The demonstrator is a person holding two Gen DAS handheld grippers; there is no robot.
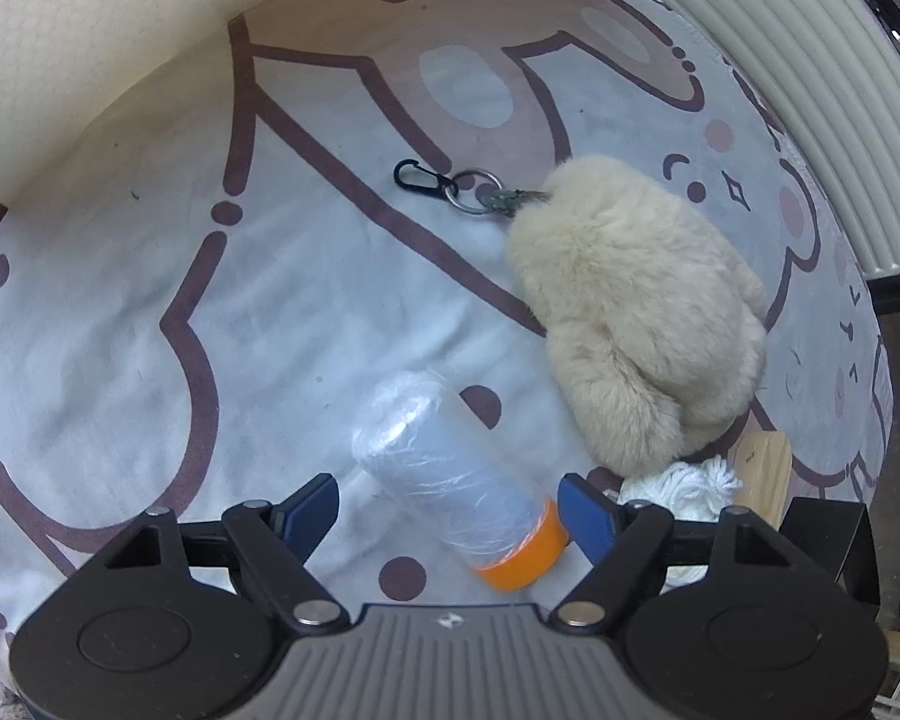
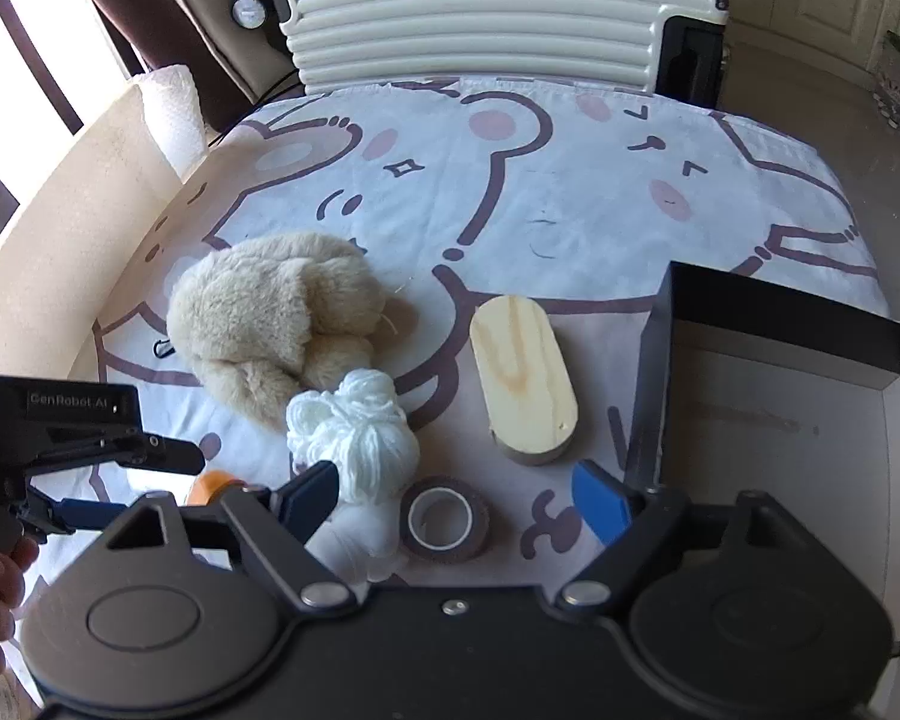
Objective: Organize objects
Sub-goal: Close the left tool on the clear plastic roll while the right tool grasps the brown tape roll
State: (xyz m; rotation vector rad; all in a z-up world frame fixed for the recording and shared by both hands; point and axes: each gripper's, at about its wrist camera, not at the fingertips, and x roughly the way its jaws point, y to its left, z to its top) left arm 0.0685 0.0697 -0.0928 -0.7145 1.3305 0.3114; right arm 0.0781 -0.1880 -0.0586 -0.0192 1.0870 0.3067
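Between the left gripper's [image 1: 450, 507] spread fingers lies the orange-capped clear bottle [image 1: 456, 480], untouched, plush keychain [image 1: 636, 312] at two o'clock. Right gripper [image 2: 456, 501] gapes over tape roll [image 2: 444, 519]; black box [image 2: 774, 420] at three o'clock.

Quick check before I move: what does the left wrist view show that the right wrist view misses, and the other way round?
Only the left wrist view shows the clear plastic roll with an orange end whole, lying between the open fingers of the left hand-held gripper, plus the metal key ring on the plush.

Only the right wrist view shows the brown tape roll, the open black box and the open right hand-held gripper.

Both show the beige fluffy plush keychain, white yarn bundle, oval wooden block and bear-print sheet.
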